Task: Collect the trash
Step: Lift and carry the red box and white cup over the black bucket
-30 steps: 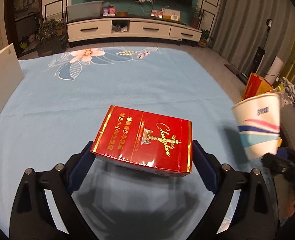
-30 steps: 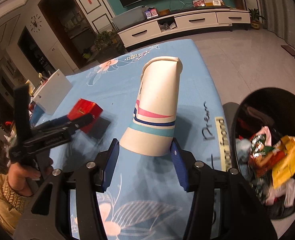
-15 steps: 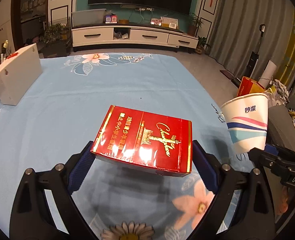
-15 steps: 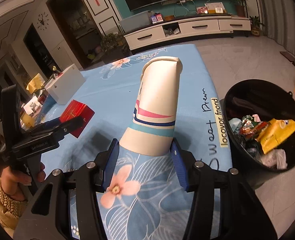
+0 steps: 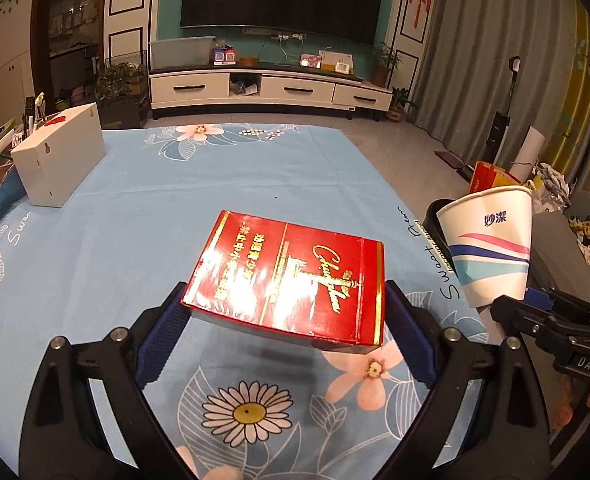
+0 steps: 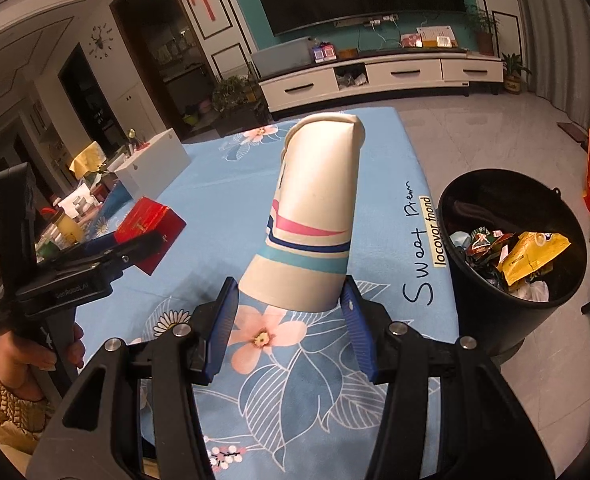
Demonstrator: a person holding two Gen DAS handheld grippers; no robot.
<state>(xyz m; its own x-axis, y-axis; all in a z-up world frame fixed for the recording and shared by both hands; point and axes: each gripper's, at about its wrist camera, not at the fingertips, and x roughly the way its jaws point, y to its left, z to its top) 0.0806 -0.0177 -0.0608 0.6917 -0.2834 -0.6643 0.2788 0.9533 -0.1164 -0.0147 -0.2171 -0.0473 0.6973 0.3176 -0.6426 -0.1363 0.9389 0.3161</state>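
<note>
My left gripper [image 5: 285, 316] is shut on a red cigarette box [image 5: 291, 276] and holds it above the blue flowered tablecloth [image 5: 135, 232]. My right gripper [image 6: 291, 304] is shut on a white paper cup [image 6: 315, 216] with pink and blue stripes, its mouth squashed and pointing away. The cup also shows in the left wrist view [image 5: 491, 248], at the right. The red box shows in the right wrist view [image 6: 151, 224], at the left. A black trash bin [image 6: 511, 248] with wrappers inside stands on the floor beside the table's right edge.
A white box [image 5: 55, 160] stands at the table's far left, with small clutter beyond it. A TV cabinet [image 5: 267, 88] lines the far wall. Bags [image 5: 491, 176] and a vacuum stand on the floor at the right.
Both grippers have pulled back toward the near end of the table and risen, still holding the box and the cup. The bin has come fully into the right wrist view.
</note>
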